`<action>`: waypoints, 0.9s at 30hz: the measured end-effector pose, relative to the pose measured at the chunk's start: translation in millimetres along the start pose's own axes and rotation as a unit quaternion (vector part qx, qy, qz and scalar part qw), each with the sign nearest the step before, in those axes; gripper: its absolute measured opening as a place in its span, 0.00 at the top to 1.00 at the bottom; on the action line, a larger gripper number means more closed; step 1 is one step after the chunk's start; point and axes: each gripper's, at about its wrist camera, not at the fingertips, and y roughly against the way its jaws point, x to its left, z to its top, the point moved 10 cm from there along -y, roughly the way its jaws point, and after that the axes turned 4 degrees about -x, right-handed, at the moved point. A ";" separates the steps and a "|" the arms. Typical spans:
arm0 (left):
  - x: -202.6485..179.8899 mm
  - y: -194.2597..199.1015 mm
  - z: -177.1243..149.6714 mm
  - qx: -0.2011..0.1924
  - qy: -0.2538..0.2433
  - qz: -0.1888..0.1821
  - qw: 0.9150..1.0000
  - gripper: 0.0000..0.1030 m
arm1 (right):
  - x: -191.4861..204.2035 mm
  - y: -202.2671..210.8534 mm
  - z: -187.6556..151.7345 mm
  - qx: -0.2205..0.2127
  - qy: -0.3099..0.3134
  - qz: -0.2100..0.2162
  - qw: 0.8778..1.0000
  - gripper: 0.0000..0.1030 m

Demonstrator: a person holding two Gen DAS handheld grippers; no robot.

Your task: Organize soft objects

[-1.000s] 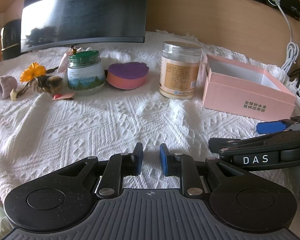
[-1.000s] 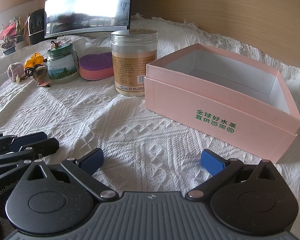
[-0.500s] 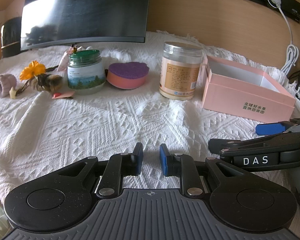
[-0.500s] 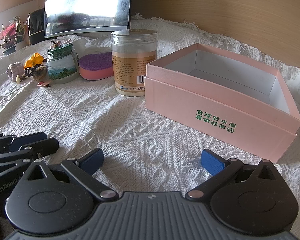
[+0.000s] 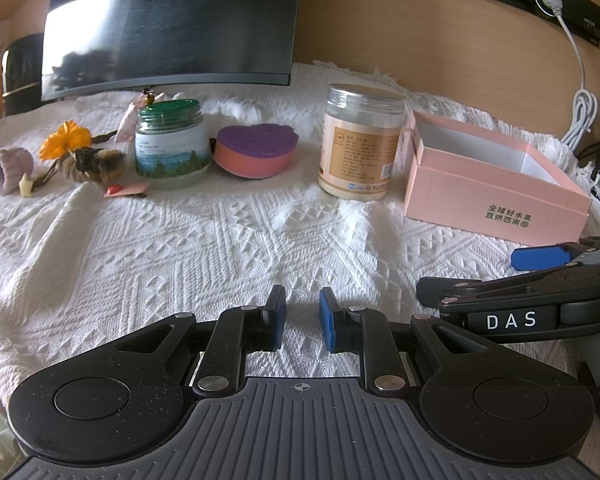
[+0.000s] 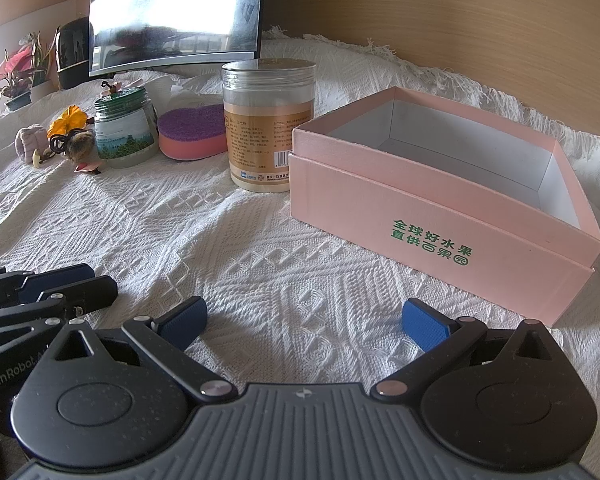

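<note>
A purple-topped pink sponge lies between a green-lidded jar and a tall clear jar. It also shows in the right wrist view. At the far left lie a furry brown hair tie, an orange flower and a pale pink scrunchie. An open, empty pink box stands at the right. My left gripper is low over the cloth, jaws nearly closed with a narrow gap, empty. My right gripper is wide open and empty, just before the box.
A white knitted cloth covers the surface. A dark monitor stands behind the jars. A small pink hair clip lies before the green-lidded jar. A white cable hangs at the far right. Potted plants stand at the far left.
The left wrist view has tilted slightly, so the scene sits a little lower. Neither gripper's jaws have changed, and the right gripper has stayed still.
</note>
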 end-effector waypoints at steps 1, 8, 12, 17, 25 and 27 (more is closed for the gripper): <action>0.0 0.0 -0.1 0.000 0.000 0.000 1.000 0.79 | 0.0 0.0 0.0 0.000 0.000 0.000 1.000 0.00; 0.7 0.2 -0.2 0.000 0.001 -0.001 1.000 0.79 | 0.2 -0.1 -0.3 0.000 0.000 0.000 1.000 0.00; 0.7 0.2 -0.2 0.000 0.001 -0.001 1.000 0.79 | 0.3 -0.2 -0.6 0.000 0.000 0.000 1.000 0.00; 0.8 0.1 -0.4 0.000 0.002 -0.001 1.000 0.79 | 0.2 0.0 -0.5 0.000 0.000 0.000 1.000 0.00; 0.5 -0.1 -0.8 0.002 0.000 -0.002 1.000 0.79 | -0.7 0.4 1.1 0.001 0.001 0.002 1.000 0.00; -0.4 0.6 -2.4 0.007 -0.004 -0.007 1.000 0.79 | -1.0 0.6 2.9 0.009 0.005 0.008 1.000 0.00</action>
